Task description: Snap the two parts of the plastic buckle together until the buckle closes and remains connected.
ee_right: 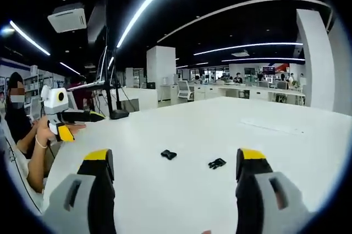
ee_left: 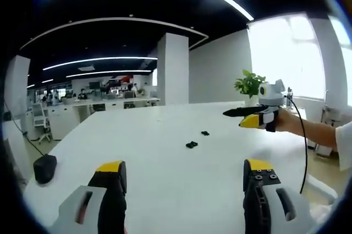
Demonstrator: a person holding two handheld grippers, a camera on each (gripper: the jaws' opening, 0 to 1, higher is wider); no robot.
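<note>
Two small black buckle parts lie on a big white table (ee_left: 165, 135), a little apart and not joined. In the left gripper view, the nearer buckle part (ee_left: 191, 145) sits near the middle of the table, and the farther buckle part (ee_left: 205, 133) lies just past it and a bit to the right. The left gripper (ee_left: 184, 176) is low over the near edge of the table, with its two yellow-tipped jaws spread wide and nothing between them. It is well away from both parts. Far off on the right of that view, a person's hand (ee_left: 286, 119) holds up the right gripper (ee_left: 247, 115) above the table, and a green plant (ee_left: 249, 84) stands behind it. A dark lump (ee_left: 44, 168) rests on the left edge of the table. In the right gripper view, the right gripper (ee_right: 176, 162) also has its jaws spread wide and holds nothing. The two parts lie on the table ahead of it, one buckle part (ee_right: 169, 154) and the other (ee_right: 217, 163). The left gripper shows at the left there, held in a hand (ee_right: 47, 129).
</note>
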